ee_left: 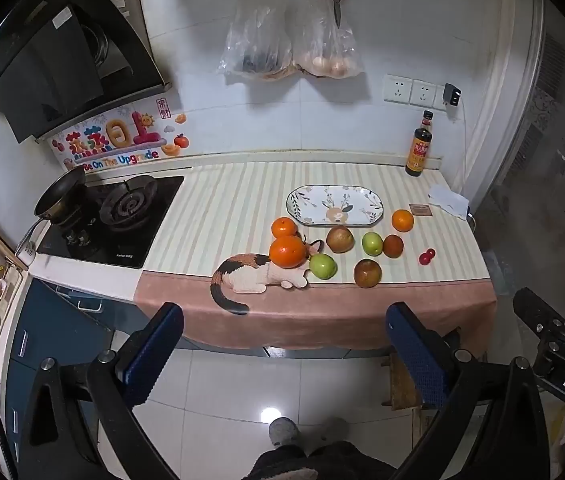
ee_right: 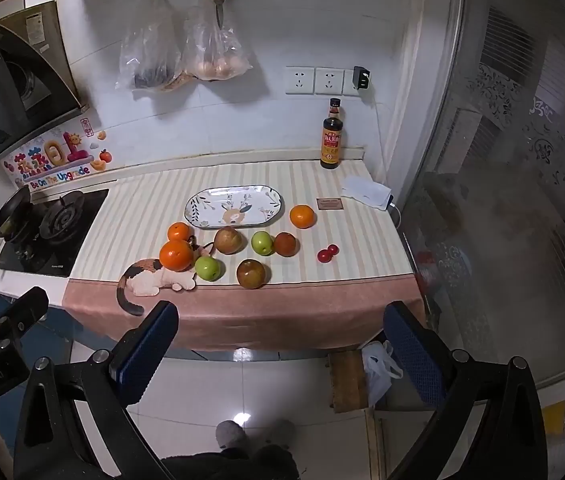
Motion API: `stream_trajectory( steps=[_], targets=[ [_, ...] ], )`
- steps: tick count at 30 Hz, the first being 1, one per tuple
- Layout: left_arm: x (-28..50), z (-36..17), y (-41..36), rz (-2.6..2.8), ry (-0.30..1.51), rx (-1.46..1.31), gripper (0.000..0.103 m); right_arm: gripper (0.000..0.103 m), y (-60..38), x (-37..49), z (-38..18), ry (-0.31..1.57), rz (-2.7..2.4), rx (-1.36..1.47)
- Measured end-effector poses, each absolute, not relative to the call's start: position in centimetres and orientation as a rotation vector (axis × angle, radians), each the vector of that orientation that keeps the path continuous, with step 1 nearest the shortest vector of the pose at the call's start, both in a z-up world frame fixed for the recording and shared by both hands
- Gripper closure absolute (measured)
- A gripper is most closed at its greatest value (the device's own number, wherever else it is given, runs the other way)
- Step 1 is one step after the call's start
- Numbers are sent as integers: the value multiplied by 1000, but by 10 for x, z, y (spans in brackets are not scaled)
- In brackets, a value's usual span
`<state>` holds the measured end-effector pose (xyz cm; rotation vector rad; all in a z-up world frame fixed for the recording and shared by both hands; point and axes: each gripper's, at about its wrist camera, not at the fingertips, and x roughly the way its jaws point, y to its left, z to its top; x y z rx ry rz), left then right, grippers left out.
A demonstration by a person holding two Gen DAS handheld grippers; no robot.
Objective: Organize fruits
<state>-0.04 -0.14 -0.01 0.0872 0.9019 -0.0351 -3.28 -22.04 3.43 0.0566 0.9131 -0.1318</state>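
Left wrist view: both grippers, left point(ee_left: 282, 344) and right point(ee_right: 282, 340), hang back from the counter's front edge over open floor, jaws wide and empty. Fruit lies scattered on the cloth point(ee_right: 242, 312) just in front of the plate point(ee_right: 202, 204), whose long axis runs parallel to the back wall. Oranges point(ee_right: 176, 255) sit nearest the stove point(ee_right: 58, 220).

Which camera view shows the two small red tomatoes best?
The right wrist view shows the two small red tomatoes best: they sit nearer the picture's middle, both rounded shapes distinct on the striped cloth. The left wrist view shows them too, but farther toward the right side and overlapping more.
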Motion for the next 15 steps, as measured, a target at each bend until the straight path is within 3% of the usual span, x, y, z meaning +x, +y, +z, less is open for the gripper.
stream_trajectory(
  steps=[15],
  targets=[
    [1, -2, -2, -39, 900, 76, 0, 0, -225, -34, 40, 894, -120, 61]
  ],
)
